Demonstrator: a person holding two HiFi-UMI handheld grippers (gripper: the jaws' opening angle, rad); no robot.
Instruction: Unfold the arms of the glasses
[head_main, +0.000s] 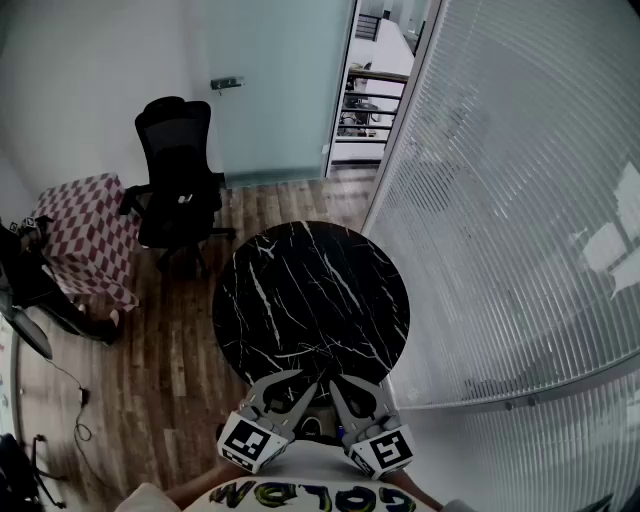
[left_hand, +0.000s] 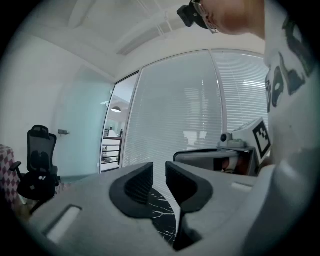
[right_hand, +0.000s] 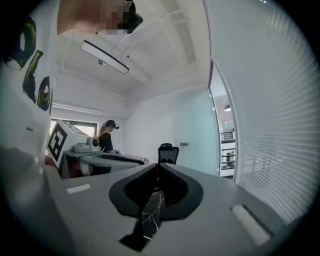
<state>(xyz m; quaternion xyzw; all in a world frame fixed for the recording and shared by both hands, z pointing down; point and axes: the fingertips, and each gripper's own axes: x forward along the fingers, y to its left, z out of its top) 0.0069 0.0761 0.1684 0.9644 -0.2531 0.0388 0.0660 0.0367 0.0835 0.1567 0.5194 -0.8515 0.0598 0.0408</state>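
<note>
Glasses showed in no view, so progress stayed unjudged; my left tongs (left_hand: 159, 169) stood narrowly apart and empty, my right tongs (right_hand: 157, 167) closed on nothing, near the table (head_main: 310, 290).

Lighting: bright, even and diffuse in all three views.
- Sources: daylight through the white slatted blinds (head_main: 500, 200) at 3 o'clock in the head view. The open doorway (head_main: 380, 80) at 12 o'clock is the brightest patch. A long white ceiling lamp (right_hand: 105, 56) sits at 11 o'clock in the right gripper view.
- Shadows: soft and faint.
- Glare: a mild sheen on the round black marble table top (head_main: 310, 300).
- Distortion: the head view bows straight lines outward. Both gripper views are circular fisheye with black corners.
- Focus: the grey plastic left gripper (left_hand: 159, 170) and grey plastic right gripper (right_hand: 157, 167) are soft at close range, while the room beyond is sharper.
</note>
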